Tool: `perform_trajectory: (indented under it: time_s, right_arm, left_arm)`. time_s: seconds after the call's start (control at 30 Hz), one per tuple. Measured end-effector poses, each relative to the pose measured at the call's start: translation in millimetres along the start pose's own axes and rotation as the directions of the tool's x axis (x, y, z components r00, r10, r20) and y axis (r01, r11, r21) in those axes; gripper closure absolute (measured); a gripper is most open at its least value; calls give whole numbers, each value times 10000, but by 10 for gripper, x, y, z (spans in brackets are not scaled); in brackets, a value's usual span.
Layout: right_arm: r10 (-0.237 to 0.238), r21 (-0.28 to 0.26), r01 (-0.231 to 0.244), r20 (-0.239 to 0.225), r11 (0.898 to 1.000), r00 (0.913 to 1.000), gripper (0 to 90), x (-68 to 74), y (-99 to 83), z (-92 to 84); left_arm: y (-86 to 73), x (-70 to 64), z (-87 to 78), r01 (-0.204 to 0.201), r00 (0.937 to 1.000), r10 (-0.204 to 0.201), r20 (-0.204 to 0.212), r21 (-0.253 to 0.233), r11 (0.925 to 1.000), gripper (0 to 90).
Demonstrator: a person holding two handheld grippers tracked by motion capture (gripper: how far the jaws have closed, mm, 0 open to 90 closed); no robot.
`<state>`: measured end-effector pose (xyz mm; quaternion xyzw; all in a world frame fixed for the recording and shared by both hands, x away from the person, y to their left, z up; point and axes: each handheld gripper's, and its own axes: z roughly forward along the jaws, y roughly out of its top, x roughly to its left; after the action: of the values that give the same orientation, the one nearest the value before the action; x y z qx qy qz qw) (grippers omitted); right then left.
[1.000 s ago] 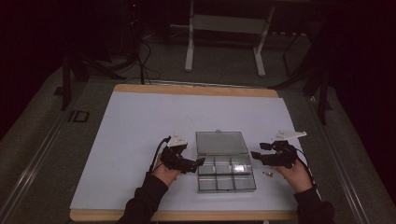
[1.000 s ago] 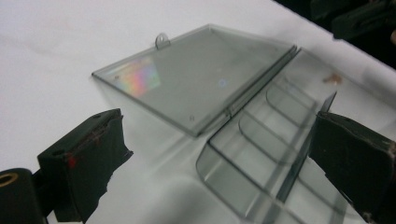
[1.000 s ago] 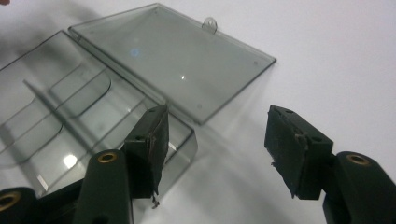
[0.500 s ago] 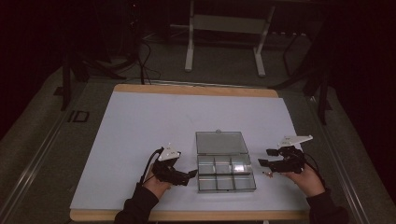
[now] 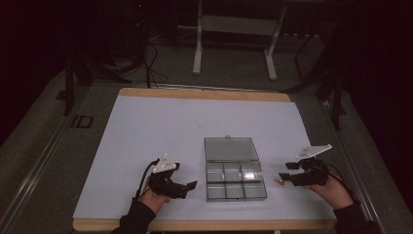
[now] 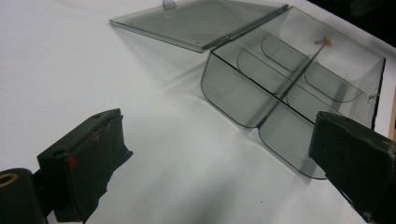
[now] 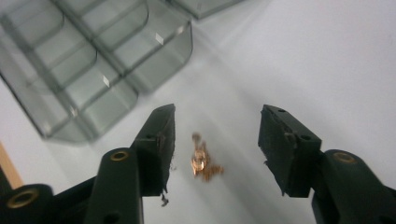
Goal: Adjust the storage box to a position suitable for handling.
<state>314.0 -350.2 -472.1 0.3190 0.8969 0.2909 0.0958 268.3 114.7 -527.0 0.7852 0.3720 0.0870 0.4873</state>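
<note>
The left gripper (image 5: 192,185) hovers with jaws spread wide and empty, just left of a smoky clear plastic organizer box (image 5: 235,181) with six compartments, its hinged lid (image 5: 231,148) lying flat open behind. Right of the box, a small coppery trinket (image 7: 202,160), blurred, lies on the white table (image 5: 146,131) between the right gripper's (image 5: 284,176) parted, just-narrowing jaws, untouched. No writing is legible.
</note>
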Motion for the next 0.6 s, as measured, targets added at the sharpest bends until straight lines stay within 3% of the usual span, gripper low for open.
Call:
perform_trajectory:
  time_s: [0.17, 0.47, 0.6]
  right_arm:
    - [-536, 790, 540, -75, 9954, 9985, 491, 9, -60, -9]
    - [-758, 1875, 801, -304, 9790, 9967, 539, 8, -118, 118]
    - [-704, 2326, 777, -394, 9695, 9967, 558, -8, -99, 235]
  left_arm:
    - [-75, -18, -72, 0, 9998, -2, -189, -72, 10000, 44]
    - [-128, -77, -115, -21, 10000, 20, -57, -121, 9999, 44]
    - [-133, -104, -73, -243, 9997, 243, 17, 61, 9997, 44]
